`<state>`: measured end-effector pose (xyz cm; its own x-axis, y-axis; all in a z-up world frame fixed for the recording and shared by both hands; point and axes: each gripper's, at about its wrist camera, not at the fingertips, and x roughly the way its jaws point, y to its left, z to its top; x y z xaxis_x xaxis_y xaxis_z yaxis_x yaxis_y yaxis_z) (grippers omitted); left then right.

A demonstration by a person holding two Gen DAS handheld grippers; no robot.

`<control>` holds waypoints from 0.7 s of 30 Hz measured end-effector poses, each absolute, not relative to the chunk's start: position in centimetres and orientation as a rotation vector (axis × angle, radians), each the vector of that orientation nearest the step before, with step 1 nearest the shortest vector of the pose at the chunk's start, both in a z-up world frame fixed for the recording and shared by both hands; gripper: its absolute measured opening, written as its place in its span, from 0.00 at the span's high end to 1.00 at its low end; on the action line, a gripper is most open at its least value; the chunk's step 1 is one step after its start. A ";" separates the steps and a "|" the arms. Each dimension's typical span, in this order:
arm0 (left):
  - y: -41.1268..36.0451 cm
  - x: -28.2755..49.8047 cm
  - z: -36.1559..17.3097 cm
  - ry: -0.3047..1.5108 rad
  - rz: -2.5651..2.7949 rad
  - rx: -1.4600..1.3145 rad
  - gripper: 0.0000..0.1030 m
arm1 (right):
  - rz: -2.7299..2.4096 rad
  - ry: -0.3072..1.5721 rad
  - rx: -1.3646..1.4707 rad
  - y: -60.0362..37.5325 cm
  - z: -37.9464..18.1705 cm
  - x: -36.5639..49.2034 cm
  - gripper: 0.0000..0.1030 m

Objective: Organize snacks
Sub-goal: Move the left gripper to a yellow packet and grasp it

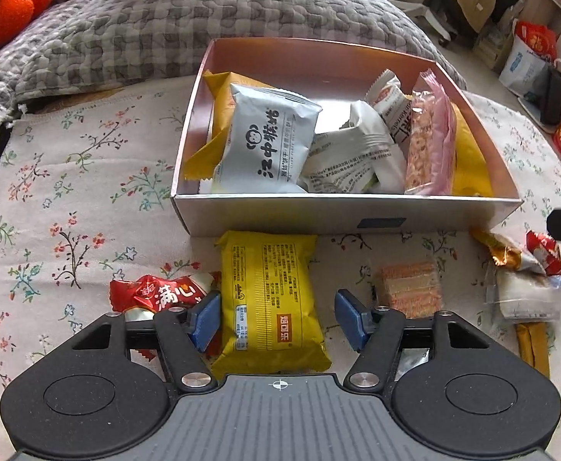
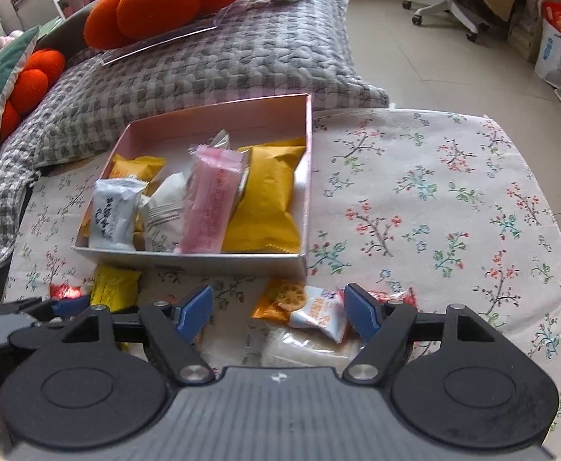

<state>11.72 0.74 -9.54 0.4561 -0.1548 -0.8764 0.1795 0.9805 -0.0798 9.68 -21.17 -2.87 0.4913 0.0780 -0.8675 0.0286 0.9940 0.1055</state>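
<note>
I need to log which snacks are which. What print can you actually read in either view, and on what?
"江中猴姑": grey packet in the box.
"满心": red packet on the floral cloth.
"盼口乐" (uncertain, read sideways): red tag on the yellow packet between the open left hand-held gripper fingers.
Fine print on the yellow and white packets: too small to read.
Pink packet: blurred.

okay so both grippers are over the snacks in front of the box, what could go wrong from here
The left gripper straddles the yellow packet, and its left pad sits against the red wrapper; closing might snag both. The right gripper hovers over overlapping packets, so it may lift several. The box looks crowded.
</note>
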 end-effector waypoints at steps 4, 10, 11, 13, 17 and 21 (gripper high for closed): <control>0.8 11.6 -9.4 1.081 -0.204 0.032 0.52 | 0.005 1.062 0.078 -22.0 -3.3 10.0 0.30; 0.7 11.4 -9.3 1.083 -0.201 0.030 0.54 | -0.010 1.116 -0.044 -21.8 -5.3 10.3 0.31; 0.6 11.4 -9.2 1.084 -0.203 0.030 0.54 | -0.002 1.122 -0.053 -21.7 -5.5 10.3 0.31; 0.5 11.3 -9.0 1.083 -0.211 0.027 0.55 | 0.018 1.126 -0.067 -21.4 -5.6 10.2 0.31; 0.3 11.1 -8.7 1.079 -0.221 0.021 0.56 | 0.058 1.139 -0.105 -20.7 -6.0 10.2 0.33; 0.3 11.1 -8.4 1.076 -0.227 0.012 0.59 | 0.116 1.151 -0.142 -20.1 -6.0 9.7 0.36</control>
